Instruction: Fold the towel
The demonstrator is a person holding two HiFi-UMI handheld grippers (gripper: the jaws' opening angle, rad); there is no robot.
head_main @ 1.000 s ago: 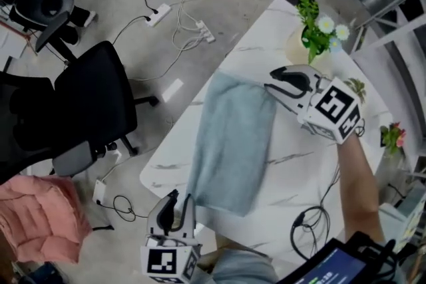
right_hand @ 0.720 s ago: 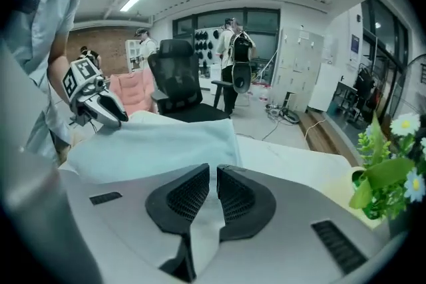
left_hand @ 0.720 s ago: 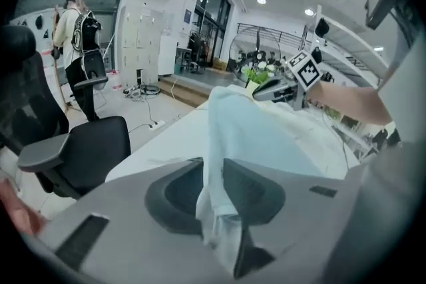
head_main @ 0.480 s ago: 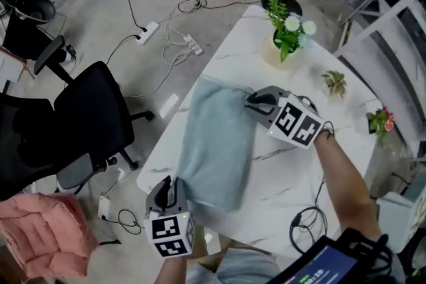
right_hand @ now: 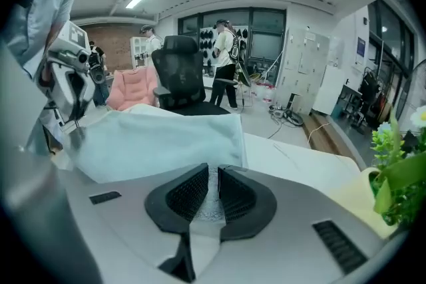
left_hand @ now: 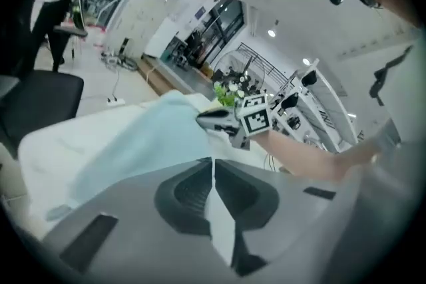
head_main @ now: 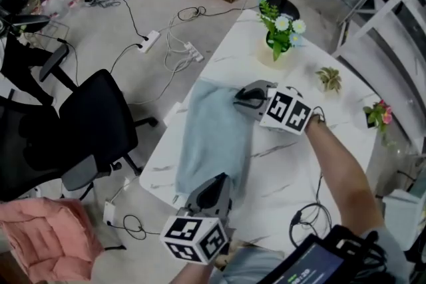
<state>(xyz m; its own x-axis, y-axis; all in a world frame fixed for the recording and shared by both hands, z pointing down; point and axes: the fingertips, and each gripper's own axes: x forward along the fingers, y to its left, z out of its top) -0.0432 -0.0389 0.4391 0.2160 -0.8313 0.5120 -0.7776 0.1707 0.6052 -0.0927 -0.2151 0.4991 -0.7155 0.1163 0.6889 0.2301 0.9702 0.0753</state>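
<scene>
Spanning the middle of the head view, the table [head_main: 293, 163] carries the towel [head_main: 213, 136], which lies flat and lengthwise from the near edge toward the flowers [head_main: 279, 26]. The left gripper [head_main: 214, 184] sits at the towel's near end and the right gripper [head_main: 241, 95] at its far right corner, probably so the cloth can be lifted at two points and carried over into a fold. Both sets of jaws have just been closing.

The right gripper view shows what the head view cannot: a strip of weave pinched between its pads. The left gripper view shows pads drawn to a hairline seam with the towel running right up to them, so the grip there looks like a thin nip of the hem. The head view shows only that tip overlapping the cloth.
</scene>
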